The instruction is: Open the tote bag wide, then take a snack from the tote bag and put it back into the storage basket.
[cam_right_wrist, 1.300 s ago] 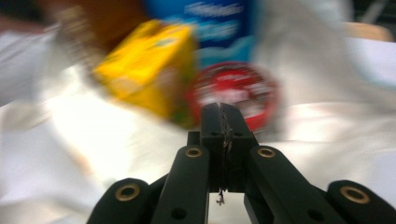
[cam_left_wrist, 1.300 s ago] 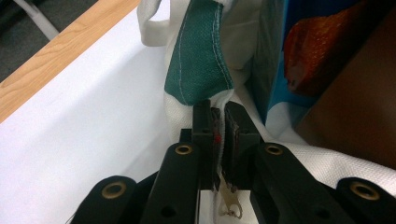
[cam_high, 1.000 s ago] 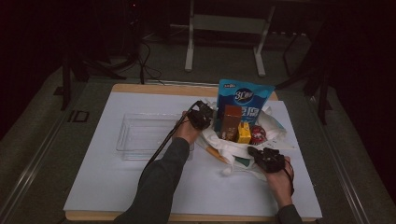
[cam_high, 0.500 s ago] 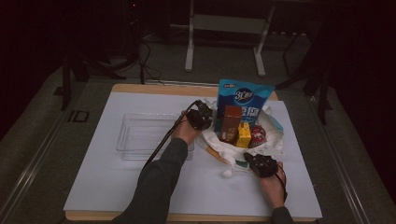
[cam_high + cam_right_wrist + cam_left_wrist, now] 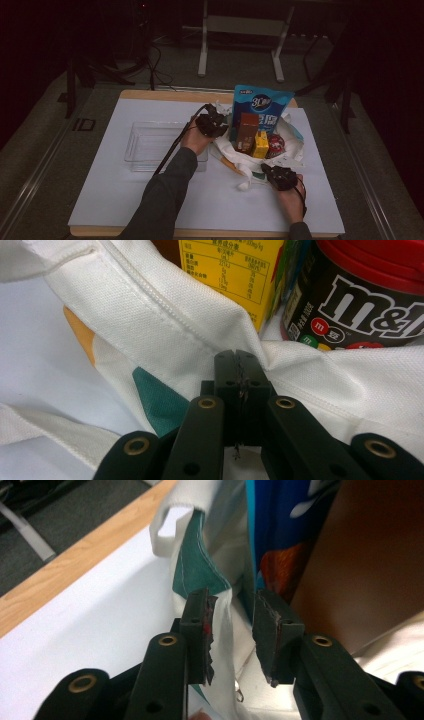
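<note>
Left gripper (image 5: 232, 625) jaws have just been opening, white canvas tote bag (image 5: 225, 610) rim slack between them; right gripper (image 5: 239, 371) clamps the near rim.

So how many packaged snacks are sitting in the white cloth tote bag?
4: a tall blue pouch at the back, a brown box in front of it, a yellow carton beside that, and a red-lidded M&M's tub at the right. Others may be hidden behind them.

Dk grey sleeve (image 5: 165, 200); black fingers (image 5: 272, 630) w/ brass rivets.
</note>
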The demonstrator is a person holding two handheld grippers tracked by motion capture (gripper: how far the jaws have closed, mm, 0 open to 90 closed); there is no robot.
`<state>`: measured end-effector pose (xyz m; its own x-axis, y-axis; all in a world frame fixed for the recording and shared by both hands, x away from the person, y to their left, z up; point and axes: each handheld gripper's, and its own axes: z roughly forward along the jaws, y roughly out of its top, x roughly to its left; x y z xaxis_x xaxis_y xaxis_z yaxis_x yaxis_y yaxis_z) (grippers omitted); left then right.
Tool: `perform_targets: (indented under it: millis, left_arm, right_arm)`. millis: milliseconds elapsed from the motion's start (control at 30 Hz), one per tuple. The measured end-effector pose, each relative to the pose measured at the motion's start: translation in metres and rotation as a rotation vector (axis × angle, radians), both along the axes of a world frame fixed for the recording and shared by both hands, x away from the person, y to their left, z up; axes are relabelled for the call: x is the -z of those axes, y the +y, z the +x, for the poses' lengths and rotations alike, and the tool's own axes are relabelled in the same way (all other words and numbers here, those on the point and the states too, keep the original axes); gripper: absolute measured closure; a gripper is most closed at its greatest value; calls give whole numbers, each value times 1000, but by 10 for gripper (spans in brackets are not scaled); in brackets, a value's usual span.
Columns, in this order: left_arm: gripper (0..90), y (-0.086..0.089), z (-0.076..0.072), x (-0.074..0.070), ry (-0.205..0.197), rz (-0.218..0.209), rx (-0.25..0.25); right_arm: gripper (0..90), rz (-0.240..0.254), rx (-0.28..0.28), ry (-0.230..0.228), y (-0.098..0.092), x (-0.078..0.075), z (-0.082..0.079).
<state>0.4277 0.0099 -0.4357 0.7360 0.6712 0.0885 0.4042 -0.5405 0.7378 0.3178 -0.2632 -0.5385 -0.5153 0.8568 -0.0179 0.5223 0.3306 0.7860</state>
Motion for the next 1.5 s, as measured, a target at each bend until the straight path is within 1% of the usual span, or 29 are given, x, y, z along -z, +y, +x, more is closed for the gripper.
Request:
perform_targets:
  millis: [100, 133, 167, 200, 267, 367, 467, 567, 600, 633, 667, 700, 800, 900, 933, 1000, 1033, 1067, 1133, 1167, 1200, 1333, 1433, 1467, 1500]
  left_arm:
    - [643, 5, -5, -6, -9, -24, 19]
    - [633, 5, -5, -6, -9, -24, 19]
    - [620, 8, -9, -10, -8, -33, 44]
    - [615, 8, -9, -10, -8, -33, 44]
    - [615, 9, -14, -13, -19, -51, 77]
    - [602, 10, -20, -18, -40, -61, 117]
    - [588, 10, -24, -22, -52, -76, 161]
    - [577, 9, -27, -24, -56, -83, 198]
    - [574, 9, -27, -25, -59, -81, 204]
    - [562, 9, -27, -25, -56, -94, 217]
    - [529, 9, -27, -25, -48, -105, 232]
    - [529, 9, -27, -25, -51, -108, 237]
    - [475, 7, -26, -25, -48, -114, 265]
    - [454, 3, -25, -27, -51, -98, 281]
    - [455, 2, -24, -28, -55, -96, 279]
    - [546, 0, -24, -30, -69, -91, 276]
    - [546, -1, -23, -30, -70, -91, 277]
    - [607, -1, -23, -30, -67, -97, 282]
    - [670, -2, -22, -29, -76, -84, 279]
    - [670, -3, -22, -29, -76, -75, 270]
    - [678, -4, -22, -28, -77, -69, 273]
    - [727, -4, -23, -27, -70, -84, 297]
    - [752, -1, -23, -27, -73, -88, 312]
    - [773, 0, -23, -28, -72, -102, 314]
    - [773, 2, -23, -28, -78, -110, 317]
  right_arm:
    - [885, 3, -1, 0, -1, 0, 0]
    - [883, 2, -1, -1, 0, 0, 0]
    - [882, 1, 0, -2, 0, 0, 0]
    - [882, 1, 0, -2, 0, 0, 0]
    - [882, -1, -1, -4, 0, 0, -1]
    - [881, 2, -2, -3, -1, 0, 0]
    - [880, 7, -2, -3, -1, 0, 0]
    - [879, 8, -2, -3, -1, 0, 0]
    - [879, 8, -2, -3, -1, 0, 0]
    - [879, 9, -2, -3, -1, 0, 0]
    - [879, 8, -3, -5, -1, 0, 0]
    - [879, 8, -3, -5, -1, 0, 0]
    - [878, 6, -3, -6, -1, 0, 0]
    - [877, 6, -2, -6, -1, 0, -1]
    - [877, 6, -2, -6, -1, 0, -1]
    - [876, 5, -3, -7, -1, 0, -1]
    - [876, 5, -3, -7, -1, 0, -1]
    - [875, 4, -2, -8, -1, 0, -1]
    - [875, 5, -1, -7, -1, 0, -1]
    - [875, 5, -1, -7, -1, 0, -1]
    - [875, 6, -1, -7, -1, 0, -1]
    - [875, 3, -2, -10, 0, 0, -1]
    - [874, 4, -2, -9, 0, 0, -1]
    - [874, 3, -3, -11, 0, 0, -1]
    - [874, 3, -3, -11, 0, 0, -1]
